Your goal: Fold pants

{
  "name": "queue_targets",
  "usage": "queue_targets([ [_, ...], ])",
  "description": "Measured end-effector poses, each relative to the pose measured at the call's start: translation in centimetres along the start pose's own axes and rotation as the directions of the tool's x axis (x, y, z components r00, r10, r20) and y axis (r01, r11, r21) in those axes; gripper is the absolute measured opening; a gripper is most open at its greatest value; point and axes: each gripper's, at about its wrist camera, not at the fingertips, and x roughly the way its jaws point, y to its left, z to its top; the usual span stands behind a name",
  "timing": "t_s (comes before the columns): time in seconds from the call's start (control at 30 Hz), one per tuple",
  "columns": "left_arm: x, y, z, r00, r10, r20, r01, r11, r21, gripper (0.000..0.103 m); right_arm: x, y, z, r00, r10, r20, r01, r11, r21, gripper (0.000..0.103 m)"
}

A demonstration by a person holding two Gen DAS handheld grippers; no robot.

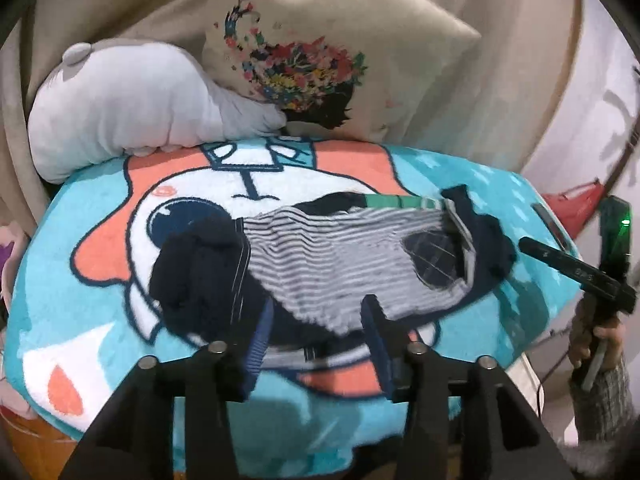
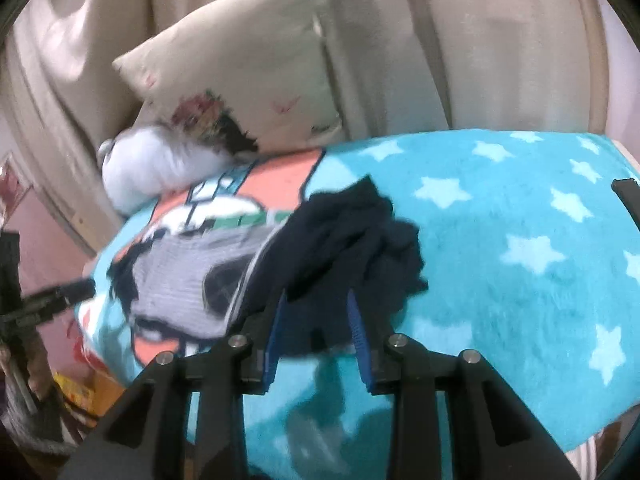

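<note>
The pants [image 1: 320, 256], grey-striped with dark navy ends, lay spread on a turquoise cartoon blanket [image 1: 80, 272], filling the centre of the left wrist view. The left gripper [image 1: 316, 332] hung at six o'clock above their near edge, its jaws apart and nothing pinched between the blue pads. In the right wrist view the right gripper [image 2: 316, 320] stood likewise parted at six o'clock, the navy bunch of the pants [image 2: 352, 236] just beyond its tips, not clamped. A printed cushion [image 1: 320, 52] leaned at twelve o'clock, a white plush toy [image 1: 132, 100] at ten.
</note>
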Motion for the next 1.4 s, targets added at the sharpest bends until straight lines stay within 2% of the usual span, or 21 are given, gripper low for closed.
queue_targets([
  [0.07, 2.0, 0.0, 0.6, 1.000, 0.014, -0.021, -0.014, 1.000, -0.020, 0.050, 1.2, 0.6, 1.3, 1.000, -0.010, 0.002, 0.010, 1.000, 0.006, 0.037],
  [0.13, 4.3, 0.3, 0.6, 0.991, 0.129, -0.042, -0.130, 0.991, -0.029, 0.050, 2.6, 2.0, 2.5, 1.000, -0.031, 0.007, 0.031, 0.999, -0.016, 0.037],
  [0.17, 5.0, 0.3, 0.4, 0.980, 0.199, -0.031, -0.199, 0.980, -0.016, 0.050, 3.9, 3.1, 3.4, 0.998, -0.063, 0.006, 0.063, 0.997, -0.041, 0.037],
  [0.23, 6.1, 0.5, -0.6, 0.957, 0.290, -0.029, -0.290, 0.957, 0.017, 0.050, 6.3, 4.8, 4.6, 0.985, -0.172, -0.004, 0.171, 0.982, -0.085, 0.037],
  [0.27, 6.3, 0.6, -1.0, 0.952, 0.305, -0.025, -0.304, 0.952, 0.026, 0.050, 8.2, 5.5, 5.1, 0.962, -0.273, -0.020, 0.269, 0.957, -0.104, 0.037],
  [0.3, 6.4, 0.7, -1.5, 0.948, 0.317, -0.016, -0.316, 0.948, 0.031, 0.050, 9.4, 5.5, 5.3, 0.943, -0.330, -0.034, 0.325, 0.940, -0.101, 0.037],
  [0.4, 6.3, 1.2, -2.3, 0.954, 0.301, 0.001, -0.301, 0.953, 0.020, 0.051, 12.1, 4.5, 5.4, 0.924, -0.369, -0.095, 0.365, 0.929, -0.058, 0.037],
  [0.43, 6.4, 1.4, -2.4, 0.955, 0.296, 0.002, -0.296, 0.955, 0.018, 0.052, 12.4, 4.1, 5.3, 0.924, -0.367, -0.105, 0.363, 0.930, -0.053, 0.024],
  [0.5, 6.4, 1.5, -2.5, 0.959, 0.283, 0.004, -0.283, 0.959, 0.013, 0.052, 11.4, 3.3, 4.9, 0.934, -0.346, -0.083, 0.345, 0.938, -0.028, 0.011],
  [0.67, 6.5, 2.1, -2.4, 0.972, 0.234, 0.013, -0.234, 0.972, -0.003, 0.054, 4.4, -1.2, 1.3, 0.957, -0.290, -0.014, 0.288, 0.945, 0.156, 0.009],
  [0.73, 6.4, 2.1, -2.6, 0.974, 0.225, 0.021, -0.225, 0.974, 0.006, 0.055, 3.0, -3.2, -0.6, 0.969, -0.244, -0.027, 0.244, 0.943, 0.225, 0.008],
  [0.77, 6.4, 2.1, -2.6, 0.974, 0.223, 0.024, -0.224, 0.975, 0.011, 0.055, 2.1, -4.4, -1.9, 0.962, -0.271, -0.047, 0.274, 0.929, 0.249, 0.007],
  [0.87, 6.3, 2.1, -2.7, 0.976, 0.214, 0.028, -0.215, 0.976, 0.020, 0.056, 0.0, -6.0, -3.8, 0.916, -0.395, -0.063, 0.398, 0.879, 0.264, 0.011],
  [0.93, 6.1, 2.3, -2.7, 0.979, 0.204, 0.029, -0.205, 0.979, 0.013, 0.056, -1.7, -6.7, -3.9, 0.906, -0.422, -0.031, 0.411, 0.861, 0.300, 0.011],
  [1.0, 5.8, 2.7, -2.7, 0.982, 0.185, 0.031, -0.185, 0.983, -0.003, 0.056, -2.7, -6.3, -3.0, 0.915, -0.403, 0.025, 0.376, 0.874, 0.309, 0.011],
  [1.07, 5.0, 3.9, -2.6, 0.990, 0.135, 0.038, -0.132, 0.989, -0.066, 0.056, -3.3, -5.1, -1.7, 0.930, -0.355, 0.097, 0.314, 0.903, 0.293, 0.020],
  [1.1, 4.4, 4.9, -2.5, 0.995, 0.090, 0.044, -0.084, 0.989, -0.119, 0.056, -3.1, -4.5, -1.0, 0.937, -0.328, 0.119, 0.284, 0.916, 0.283, 0.033],
  [1.17, 3.7, 6.6, -2.4, 0.999, 0.028, 0.043, -0.019, 0.979, -0.202, 0.056, -2.0, -3.0, 0.0, 0.954, -0.259, 0.150, 0.216, 0.943, 0.255, 0.036],
  [1.3, 2.1, 9.5, -2.7, 0.996, -0.081, 0.046, 0.092, 0.937, -0.337, 0.056, 0.3, -0.2, 0.8, 0.983, -0.112, 0.143, 0.090, 0.984, 0.152, 0.036],
  [1.37, 1.2, 10.2, -2.7, 0.998, -0.041, 0.049, 0.056, 0.933, -0.355, 0.056, 1.9, 1.0, 0.7, 0.993, -0.057, 0.100, 0.048, 0.995, 0.089, 0.036],
  [1.4, 0.5, 10.7, -2.7, 0.997, -0.032, 0.064, 0.053, 0.927, -0.371, 0.056, 2.6, 1.3, 0.5, 0.994, -0.076, 0.074, 0.070, 0.995, 0.071, 0.036],
])
